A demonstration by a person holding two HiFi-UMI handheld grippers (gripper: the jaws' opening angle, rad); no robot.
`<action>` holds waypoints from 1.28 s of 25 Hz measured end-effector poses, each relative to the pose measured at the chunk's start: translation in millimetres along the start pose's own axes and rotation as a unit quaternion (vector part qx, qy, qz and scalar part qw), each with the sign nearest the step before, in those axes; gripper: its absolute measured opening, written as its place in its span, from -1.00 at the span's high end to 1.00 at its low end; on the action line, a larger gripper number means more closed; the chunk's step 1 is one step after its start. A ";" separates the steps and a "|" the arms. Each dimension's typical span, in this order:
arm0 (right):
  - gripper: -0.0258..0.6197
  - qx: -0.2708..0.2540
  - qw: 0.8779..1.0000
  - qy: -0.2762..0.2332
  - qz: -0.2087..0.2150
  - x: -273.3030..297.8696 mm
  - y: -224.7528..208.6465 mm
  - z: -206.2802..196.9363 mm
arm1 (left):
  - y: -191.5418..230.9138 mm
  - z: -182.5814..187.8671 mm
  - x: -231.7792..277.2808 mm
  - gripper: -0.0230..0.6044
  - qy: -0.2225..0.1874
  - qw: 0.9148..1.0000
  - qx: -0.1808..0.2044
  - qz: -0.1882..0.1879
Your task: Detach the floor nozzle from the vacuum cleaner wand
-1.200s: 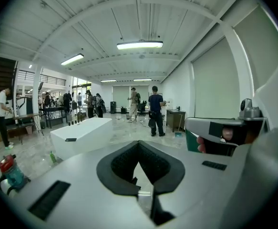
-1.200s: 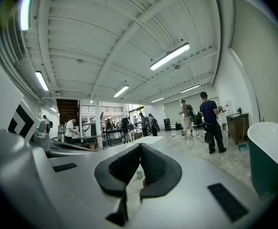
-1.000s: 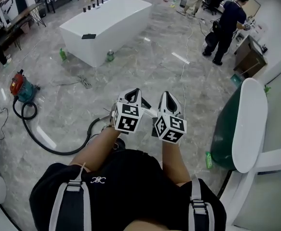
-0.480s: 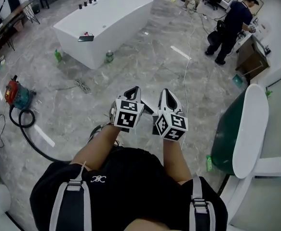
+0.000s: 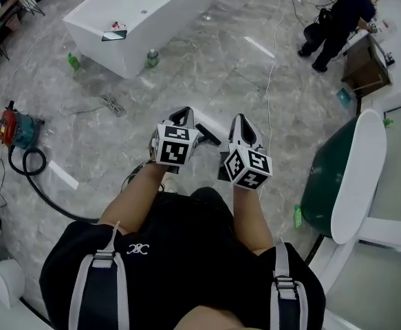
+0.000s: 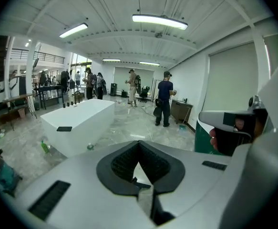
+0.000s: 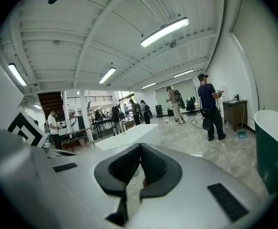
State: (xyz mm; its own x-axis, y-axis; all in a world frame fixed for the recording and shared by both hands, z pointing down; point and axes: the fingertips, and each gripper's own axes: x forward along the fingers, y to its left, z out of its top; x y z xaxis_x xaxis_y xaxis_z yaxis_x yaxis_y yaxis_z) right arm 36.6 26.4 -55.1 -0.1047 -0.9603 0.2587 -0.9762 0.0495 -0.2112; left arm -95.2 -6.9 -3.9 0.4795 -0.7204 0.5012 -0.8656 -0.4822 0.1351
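A red and teal vacuum cleaner (image 5: 14, 128) stands on the floor at the left of the head view, and its black hose (image 5: 34, 184) curls toward my legs. A small black piece, apparently the floor nozzle (image 5: 208, 134), lies on the floor between and below the two grippers. My left gripper (image 5: 184, 113) (image 6: 139, 144) is shut and holds nothing. Beside it my right gripper (image 5: 240, 121) (image 7: 140, 147) is also shut and empty. Both hang above the floor, apart from the nozzle. My arms hide where the hose ends.
A white bathtub (image 5: 138, 19) stands ahead at the left, with a green bottle (image 5: 71, 62) and a can (image 5: 151, 58) beside it. A green and white tub (image 5: 344, 177) is close on the right. A person (image 5: 341, 19) stands at the far right; a cable (image 5: 272, 60) crosses the floor.
I have walked forward: the bathtub, the vacuum cleaner and the black piece between the grippers have shifted in view. Both grippers stay shut and side by side.
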 end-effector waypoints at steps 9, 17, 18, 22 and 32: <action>0.88 0.044 0.998 0.038 -0.019 67.0 -65.0 -17.7 | 5.5 -23.3 71.9 0.92 0.063 0.998 0.003 0.006; 0.88 0.050 0.995 0.092 0.008 155.0 -134.4 -80.5 | -0.7 -116.9 192.9 0.92 0.169 0.985 0.010 -0.041; 0.88 0.048 0.994 0.102 0.011 169.9 -144.5 -98.5 | -0.4 -134.6 215.0 0.92 0.182 0.982 0.011 -0.051; 0.88 0.056 0.985 0.160 0.024 214.1 -182.2 -181.4 | 4.8 -217.0 294.3 0.92 0.229 0.971 0.036 -0.066; 0.88 0.086 0.951 0.294 0.039 267.3 -266.0 -432.0 | 51.2 -503.0 432.0 0.45 0.379 0.912 0.128 -0.091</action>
State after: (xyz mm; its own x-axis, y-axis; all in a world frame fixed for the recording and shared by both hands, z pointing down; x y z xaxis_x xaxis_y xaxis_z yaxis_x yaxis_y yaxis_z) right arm 186.2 -124.8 477.5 -0.3132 -0.6326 0.7083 -0.9208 0.0198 -0.3895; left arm -5.0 -92.0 649.5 0.2897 -0.1117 0.9506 -0.6726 -0.7303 0.1192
